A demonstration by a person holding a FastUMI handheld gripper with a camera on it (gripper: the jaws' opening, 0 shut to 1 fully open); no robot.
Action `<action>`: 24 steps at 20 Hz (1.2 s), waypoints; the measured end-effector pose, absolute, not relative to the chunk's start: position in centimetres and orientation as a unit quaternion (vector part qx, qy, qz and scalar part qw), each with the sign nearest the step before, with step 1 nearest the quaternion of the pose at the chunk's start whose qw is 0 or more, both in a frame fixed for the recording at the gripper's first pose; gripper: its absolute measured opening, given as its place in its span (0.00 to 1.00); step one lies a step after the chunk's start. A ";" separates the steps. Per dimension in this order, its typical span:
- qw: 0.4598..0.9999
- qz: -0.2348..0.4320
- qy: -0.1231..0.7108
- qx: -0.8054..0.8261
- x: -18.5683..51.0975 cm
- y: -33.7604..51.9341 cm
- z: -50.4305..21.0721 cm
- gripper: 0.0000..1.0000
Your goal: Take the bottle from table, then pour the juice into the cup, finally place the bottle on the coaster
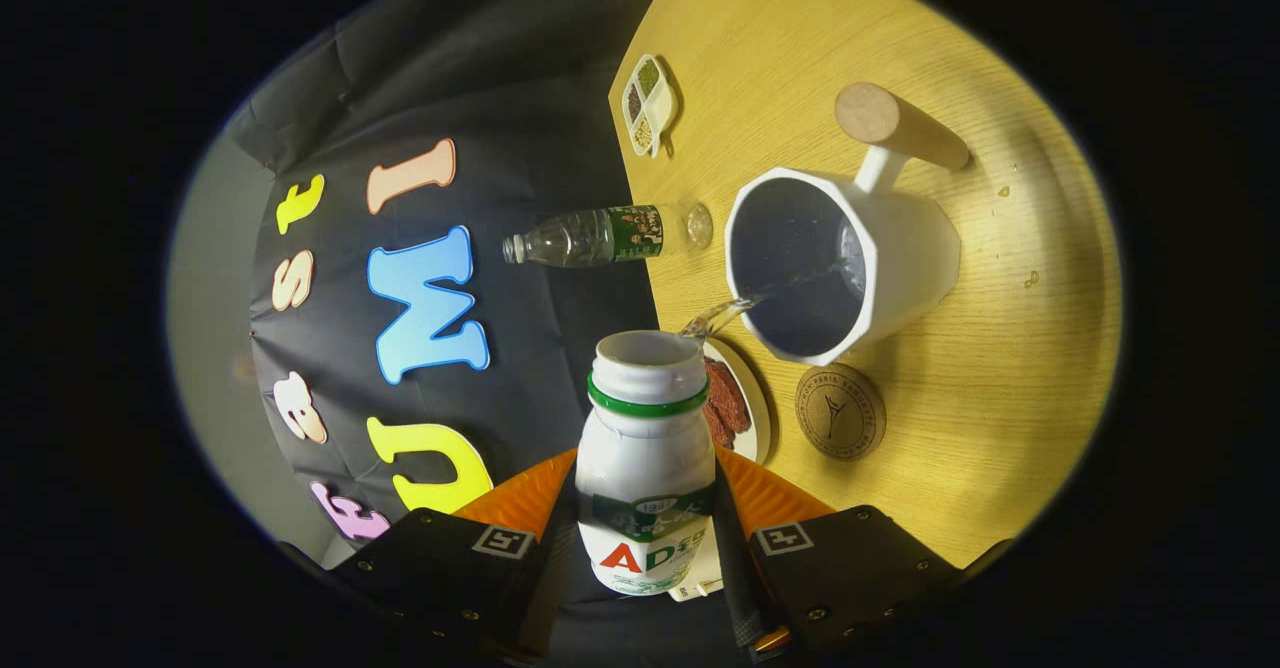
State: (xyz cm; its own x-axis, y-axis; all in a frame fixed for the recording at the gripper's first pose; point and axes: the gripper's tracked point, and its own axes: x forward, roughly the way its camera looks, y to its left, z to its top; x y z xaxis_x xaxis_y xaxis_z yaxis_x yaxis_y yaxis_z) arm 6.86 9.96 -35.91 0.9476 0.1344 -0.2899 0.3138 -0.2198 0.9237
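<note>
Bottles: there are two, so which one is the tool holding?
The white bottle with the green ring, squeezed between the tool's fingers and pouring into the cup. The clear bottle with the green label stands apart, beyond.

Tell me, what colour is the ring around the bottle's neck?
Green, on the white bottle held in the gripper; clearest in the gripper view.
</note>
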 end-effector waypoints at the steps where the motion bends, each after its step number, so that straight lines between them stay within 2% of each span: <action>1: 0.607 -0.075 0.145 0.778 6.9 10.0 -36.0 0.66; 24: 0.584 -0.087 0.135 0.796 6.8 9.6 -37.4 0.66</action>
State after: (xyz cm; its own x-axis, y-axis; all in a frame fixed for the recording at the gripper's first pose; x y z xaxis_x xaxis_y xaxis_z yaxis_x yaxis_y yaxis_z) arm 6.81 9.60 -37.39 0.9484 0.1140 -0.2960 0.3166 -0.2808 0.9060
